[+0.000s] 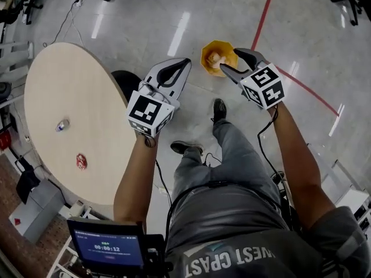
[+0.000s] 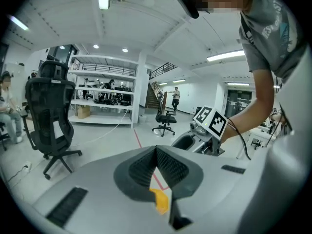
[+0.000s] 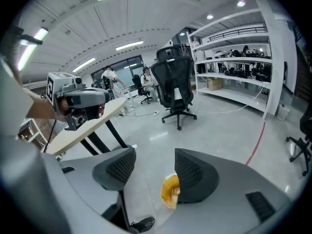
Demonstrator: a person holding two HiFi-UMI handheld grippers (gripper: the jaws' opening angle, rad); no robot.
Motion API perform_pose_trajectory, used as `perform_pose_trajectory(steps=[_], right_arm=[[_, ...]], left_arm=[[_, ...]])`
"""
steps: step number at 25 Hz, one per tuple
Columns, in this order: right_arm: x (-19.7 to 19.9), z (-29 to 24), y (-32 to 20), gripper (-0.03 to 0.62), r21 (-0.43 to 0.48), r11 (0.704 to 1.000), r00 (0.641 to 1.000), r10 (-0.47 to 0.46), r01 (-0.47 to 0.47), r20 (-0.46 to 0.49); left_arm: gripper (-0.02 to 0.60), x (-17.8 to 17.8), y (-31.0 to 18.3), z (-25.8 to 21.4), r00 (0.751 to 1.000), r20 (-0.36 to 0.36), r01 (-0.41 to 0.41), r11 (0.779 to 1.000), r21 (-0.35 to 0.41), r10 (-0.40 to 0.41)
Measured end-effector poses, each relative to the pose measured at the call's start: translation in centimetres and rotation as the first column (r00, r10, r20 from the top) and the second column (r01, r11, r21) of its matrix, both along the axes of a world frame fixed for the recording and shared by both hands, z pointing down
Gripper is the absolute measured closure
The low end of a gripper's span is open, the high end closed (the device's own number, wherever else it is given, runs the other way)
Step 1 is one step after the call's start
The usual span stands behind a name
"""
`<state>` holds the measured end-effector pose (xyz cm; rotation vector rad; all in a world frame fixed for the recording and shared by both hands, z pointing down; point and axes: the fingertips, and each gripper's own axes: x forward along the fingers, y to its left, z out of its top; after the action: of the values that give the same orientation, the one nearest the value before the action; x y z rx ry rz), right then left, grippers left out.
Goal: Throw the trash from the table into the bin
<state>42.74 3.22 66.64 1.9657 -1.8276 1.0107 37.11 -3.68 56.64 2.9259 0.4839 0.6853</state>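
Observation:
On the round beige table (image 1: 69, 86) at the left lie a small crumpled bottle (image 1: 62, 125) and a red piece of trash (image 1: 81, 161). The orange bin (image 1: 218, 57) stands on the floor ahead of the person, with something pale inside it. Both grippers are held up over the floor, clear of the table. My left gripper (image 1: 185, 61) is shut with its tips touching and nothing in it; the bin (image 2: 161, 200) shows below its jaws (image 2: 157, 148). My right gripper (image 1: 229, 59) is open and empty, right above the bin (image 3: 170, 191), which shows through the gap (image 3: 155, 155).
A red line (image 1: 264, 16) runs across the grey floor beside the bin. The person's shoes (image 1: 218, 109) are just short of the bin. A black office chair (image 3: 175, 89) and white shelves (image 2: 105, 94) stand further off. A small screen (image 1: 110, 248) sits at the lower left.

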Motion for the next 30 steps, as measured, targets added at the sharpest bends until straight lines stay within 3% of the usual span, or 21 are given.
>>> perform_pose_trajectory(steps=[2, 5, 6, 12, 16, 19, 22, 25, 30], right_arm=[[-1.0, -3.2, -0.6, 0.329, 0.031, 1.000, 1.000, 0.001, 0.000, -0.025], [-2.1, -8.5, -1.3, 0.561, 0.080, 0.996, 0.994, 0.042, -0.034, -0.106], [-2.6, -10.4, -1.6, 0.585, 0.101, 0.994, 0.991, 0.058, -0.046, -0.123], [-7.8, -21.8, -3.3, 0.585, 0.209, 0.977, 0.977, 0.083, -0.041, -0.198], [-12.9, -25.9, -5.2, 0.585, 0.242, 0.970, 0.971, 0.051, 0.007, -0.233], [-17.1, -29.0, -6.7, 0.585, 0.269, 0.962, 0.964, 0.022, 0.052, -0.264], [-21.2, -33.3, -8.5, 0.585, 0.302, 0.947, 0.954, -0.017, 0.112, -0.299], [-26.2, -37.2, -9.8, 0.585, 0.321, 0.931, 0.942, -0.065, 0.176, -0.329], [-32.7, -37.4, -12.6, 0.585, 0.341, 0.898, 0.917, -0.141, 0.277, -0.373]], left_arm=[[0.538, -1.4, -0.5, -2.6, 0.999, -0.032, 0.006, 1.000, 0.017, -0.005], [0.538, -3.9, -1.3, -6.7, 0.996, -0.086, 0.022, 0.999, 0.036, -0.018], [0.538, -4.8, -1.5, -8.1, 0.994, -0.103, 0.029, 0.999, 0.040, -0.024], [0.538, -12.8, -3.3, -17.0, 0.977, -0.200, 0.091, 0.993, 0.069, -0.075], [0.538, -19.5, -5.8, -21.3, 0.950, -0.284, 0.158, 0.984, 0.087, -0.128], [0.538, -25.4, -7.7, -24.1, 0.934, -0.304, 0.229, 0.968, 0.104, -0.188], [0.538, -30.3, -9.1, -29.0, 0.883, -0.405, 0.299, 0.949, 0.099, -0.237], [0.538, -36.2, -10.1, -32.6, 0.849, -0.446, 0.364, 0.925, 0.104, -0.284], [0.538, -44.5, -12.1, -32.1, 0.799, -0.489, 0.462, 0.877, 0.129, -0.349]])
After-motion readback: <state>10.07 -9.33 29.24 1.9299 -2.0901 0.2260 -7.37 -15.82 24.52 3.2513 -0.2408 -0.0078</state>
